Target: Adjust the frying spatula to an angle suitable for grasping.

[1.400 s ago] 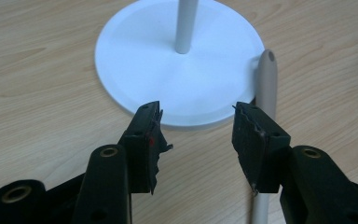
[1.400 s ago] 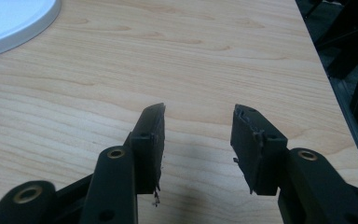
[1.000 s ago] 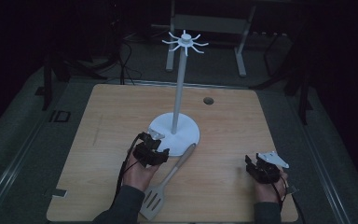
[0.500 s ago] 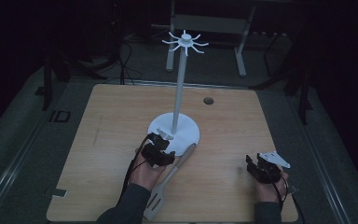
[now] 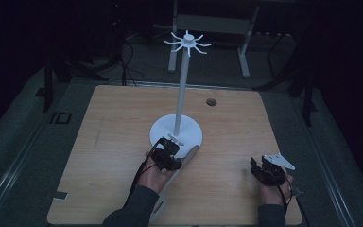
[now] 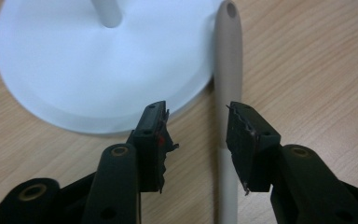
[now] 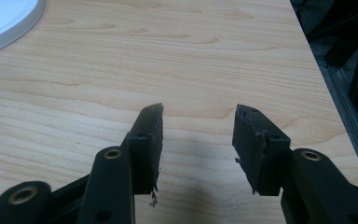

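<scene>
A white stand has a round base [image 5: 163,131], a tall pole [image 5: 183,85] and a ring of hooks [image 5: 187,41] on top. A beige spatula [image 5: 190,156] lies on the wooden table, and its handle end [image 6: 227,56], with a hanging hole, touches the base rim [image 6: 98,70]. My left gripper [image 5: 171,145] is open low over that handle. In the left gripper view the handle runs between the jaws, close to the right one [image 6: 196,116]. The forearm hides most of the spatula's head. My right gripper [image 5: 256,165] is open over bare wood [image 7: 198,116] at the front right.
The table [image 5: 113,123] has a small round hole [image 5: 211,101] at the back right. Its right edge [image 7: 324,79] is close to my right gripper, with dark floor and frame legs beyond. A metal frame [image 5: 212,28] stands behind the table.
My left gripper has slid right and slightly nearer, from beside the base onto the spatula handle. The spatula, stand and right gripper have stayed put.
</scene>
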